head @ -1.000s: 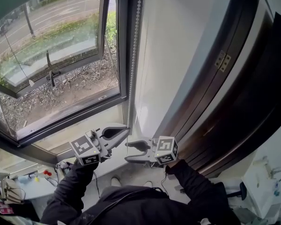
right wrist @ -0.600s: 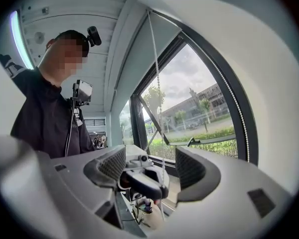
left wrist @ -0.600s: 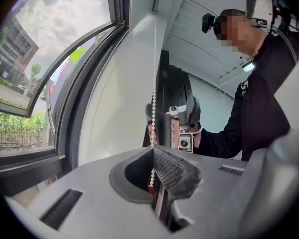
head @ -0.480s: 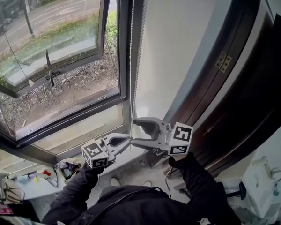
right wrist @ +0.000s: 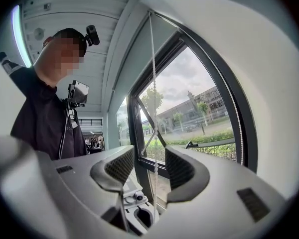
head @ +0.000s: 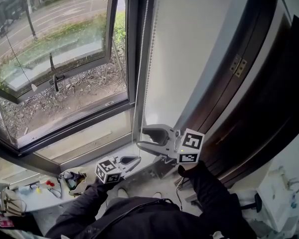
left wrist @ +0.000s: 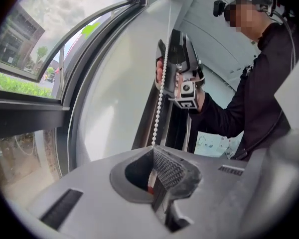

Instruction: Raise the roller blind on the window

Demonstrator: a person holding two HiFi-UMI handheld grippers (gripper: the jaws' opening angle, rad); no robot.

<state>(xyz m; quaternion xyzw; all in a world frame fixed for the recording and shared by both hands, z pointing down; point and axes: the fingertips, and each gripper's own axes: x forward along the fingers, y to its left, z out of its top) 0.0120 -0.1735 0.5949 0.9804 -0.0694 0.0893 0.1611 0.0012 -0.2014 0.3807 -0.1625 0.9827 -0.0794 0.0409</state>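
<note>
Left tool (head: 133, 159), clamped on the bead chain (head: 145, 49), has hauled it down; just above, right tool (head: 141, 137), jaws still parted, has been closing round it, likely for the next pull

Greys, white and dark brown
White beaded chain (head: 144, 54); dark grey frame (head: 131, 44); white wall (head: 189, 44); left gripper (head: 134, 159) and right gripper (head: 141, 137) pale grey, cubes (head: 191, 146) black-and-white squared; dark brown door (head: 259, 98)
</note>
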